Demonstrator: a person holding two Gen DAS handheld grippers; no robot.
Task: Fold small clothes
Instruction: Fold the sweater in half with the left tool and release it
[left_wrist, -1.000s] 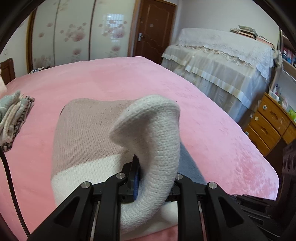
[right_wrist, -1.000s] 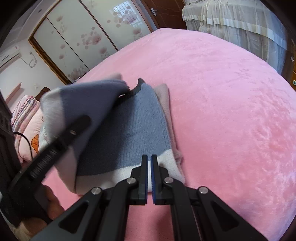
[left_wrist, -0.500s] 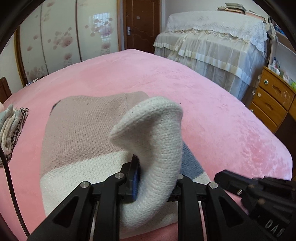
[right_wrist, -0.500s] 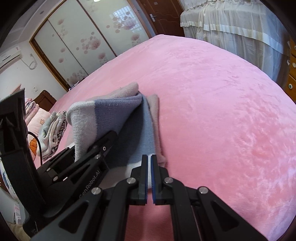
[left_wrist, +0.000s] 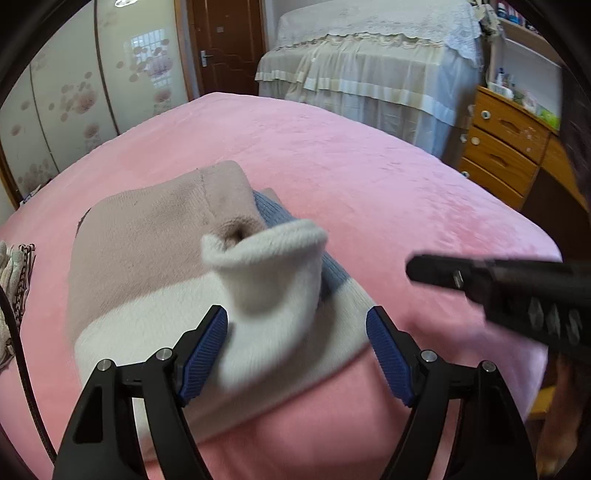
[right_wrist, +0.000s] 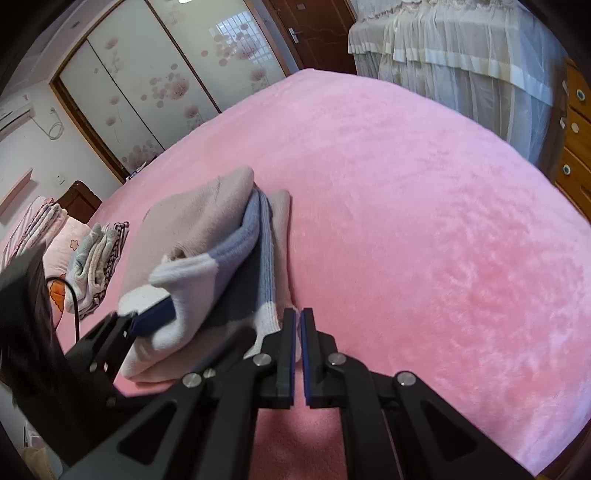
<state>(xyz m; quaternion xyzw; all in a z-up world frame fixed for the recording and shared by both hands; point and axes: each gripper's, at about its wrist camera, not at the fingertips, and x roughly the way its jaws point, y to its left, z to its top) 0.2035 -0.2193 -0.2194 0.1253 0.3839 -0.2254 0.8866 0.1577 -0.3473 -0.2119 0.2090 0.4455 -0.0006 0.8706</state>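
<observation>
A small knit sweater (left_wrist: 147, 236) in dusty pink, white and blue lies folded on the pink bed cover (left_wrist: 369, 192). Its white cuff (left_wrist: 273, 266) stands up in a loose roll between the blue pads of my left gripper (left_wrist: 295, 314). The jaws are opening, and the right pad stands well clear of the cloth. In the right wrist view the sweater (right_wrist: 207, 218) shows stacked layers, with the left gripper (right_wrist: 147, 321) at its near edge. My right gripper (right_wrist: 298, 314) is shut with nothing in it, just right of the sweater's white hem. It is a black blur (left_wrist: 517, 291) in the left view.
A pile of folded clothes (right_wrist: 96, 258) lies left of the sweater, near a pillow, with a dark cable (left_wrist: 22, 369) running past it. Bare pink bed cover (right_wrist: 406, 221) stretches to the right. Beyond the bed are wooden drawers (left_wrist: 506, 147) and a lace-covered bed (left_wrist: 369, 74).
My left jaws have gone from shut on the white cuff to wide apart. The cuff has sagged lower over the sweater. The right gripper has come nearer on the right.
</observation>
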